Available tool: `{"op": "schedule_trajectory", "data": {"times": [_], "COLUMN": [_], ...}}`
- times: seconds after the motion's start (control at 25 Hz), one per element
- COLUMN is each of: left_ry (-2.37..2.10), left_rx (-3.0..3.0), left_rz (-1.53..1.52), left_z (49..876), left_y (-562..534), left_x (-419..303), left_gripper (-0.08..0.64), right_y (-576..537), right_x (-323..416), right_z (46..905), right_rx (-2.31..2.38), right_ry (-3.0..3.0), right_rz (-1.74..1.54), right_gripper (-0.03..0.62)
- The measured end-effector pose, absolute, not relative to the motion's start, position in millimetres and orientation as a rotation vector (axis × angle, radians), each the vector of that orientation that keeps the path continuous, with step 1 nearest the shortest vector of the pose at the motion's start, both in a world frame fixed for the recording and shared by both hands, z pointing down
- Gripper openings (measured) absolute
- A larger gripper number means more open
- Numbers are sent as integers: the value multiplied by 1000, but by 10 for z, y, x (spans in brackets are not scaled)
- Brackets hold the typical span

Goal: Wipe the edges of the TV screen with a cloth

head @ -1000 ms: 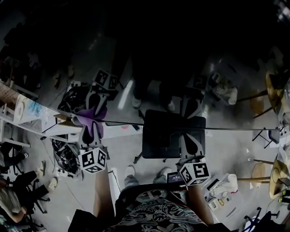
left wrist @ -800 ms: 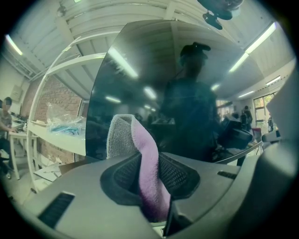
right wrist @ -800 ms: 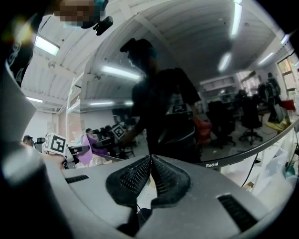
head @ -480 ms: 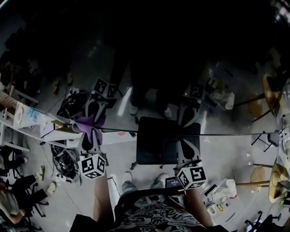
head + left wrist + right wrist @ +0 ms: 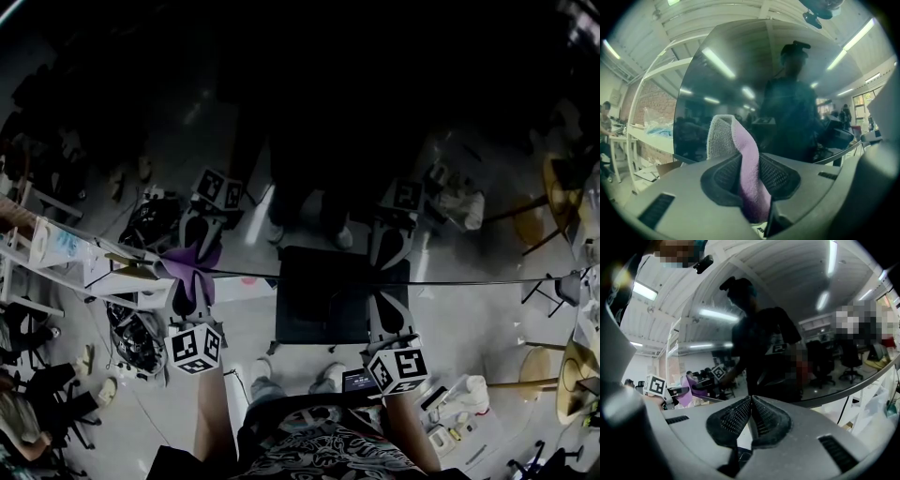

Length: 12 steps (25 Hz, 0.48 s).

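I look down over the top edge (image 5: 469, 280) of the dark, mirror-like TV screen (image 5: 328, 141). A purple cloth (image 5: 190, 262) is draped over that edge at the left, and my left gripper (image 5: 190, 281) is shut on it. In the left gripper view the cloth (image 5: 740, 154), purple with a grey back, sticks up from between the jaws right in front of the screen (image 5: 787, 93). My right gripper (image 5: 382, 298) rests at the edge further right. Its pads (image 5: 751, 401) meet with nothing between them. From there the left gripper (image 5: 677, 391) and cloth (image 5: 686, 392) show at the far left.
A white shelf frame (image 5: 56, 244) stands by the screen's left end. A black square seat (image 5: 323, 314) is on the floor under the edge. Stools (image 5: 572, 361) and a white jug (image 5: 473, 384) are at the right, seated people (image 5: 19, 403) at the lower left.
Both grippers stay at the screen's top edge with the cloth still held. The whole view has shifted slightly; the edge now sits a little lower in the picture.
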<state>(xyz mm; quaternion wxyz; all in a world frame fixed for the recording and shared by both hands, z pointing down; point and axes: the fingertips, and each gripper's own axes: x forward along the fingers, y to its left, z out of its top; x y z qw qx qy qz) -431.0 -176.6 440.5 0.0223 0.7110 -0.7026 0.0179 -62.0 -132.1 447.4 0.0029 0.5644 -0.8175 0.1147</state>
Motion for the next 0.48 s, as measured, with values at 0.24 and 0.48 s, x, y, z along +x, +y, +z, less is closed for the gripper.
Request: {"op": "schedule_trajectory", "data": {"times": [0.24,0.48], "left_ry": [-2155,-2120], "left_rx": [2242,2284], "left_rz": [87,96], "left_z": [4388,4410], "left_y": [-1731,-1720], "left_x": [-4103,-3871], "left_gripper": [106,106], "right_y": [-1296,-1302], "right_x": [-465,-405], "right_z": [4505,4524], "right_rx": [1766,1752], "right_ry": [-2568,-2577], "right_rz": [370,367], "right_gripper": [29,29]}}
